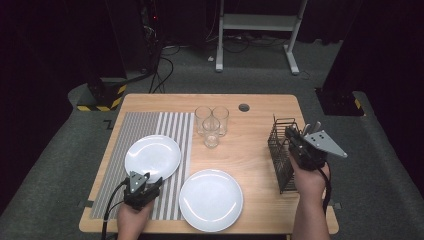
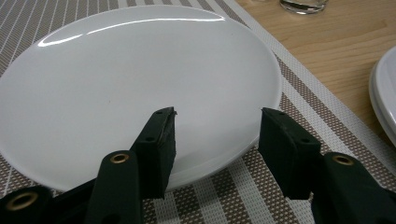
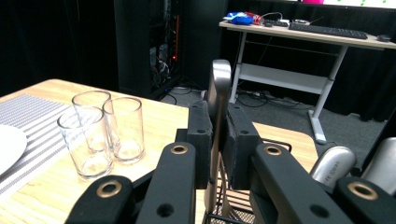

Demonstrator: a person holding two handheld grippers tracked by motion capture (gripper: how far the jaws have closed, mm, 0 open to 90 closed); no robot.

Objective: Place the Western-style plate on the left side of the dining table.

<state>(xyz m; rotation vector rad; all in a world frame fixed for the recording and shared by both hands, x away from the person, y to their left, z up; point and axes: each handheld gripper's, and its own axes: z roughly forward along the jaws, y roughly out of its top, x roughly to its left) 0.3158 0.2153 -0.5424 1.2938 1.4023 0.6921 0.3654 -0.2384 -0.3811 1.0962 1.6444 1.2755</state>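
Leftmost, my left gripper (image 2: 215,135) hovers with jaws spread over the near rim of the round, glossy white plate (image 2: 130,84), which lies on the striped woven placemat (image 2: 299,93); neither pad presses it. Further right, my right gripper (image 3: 218,135) is pinched on the flat, smooth metal utensil handle (image 3: 218,88), standing upright in the black wire cutlery basket (image 1: 280,150) at the wooden table's (image 1: 255,150) right edge.

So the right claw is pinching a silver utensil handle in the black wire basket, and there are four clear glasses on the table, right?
Not four. The high view shows three clear drinking glasses. The right claw does pinch a silver utensil handle above the black wire basket.
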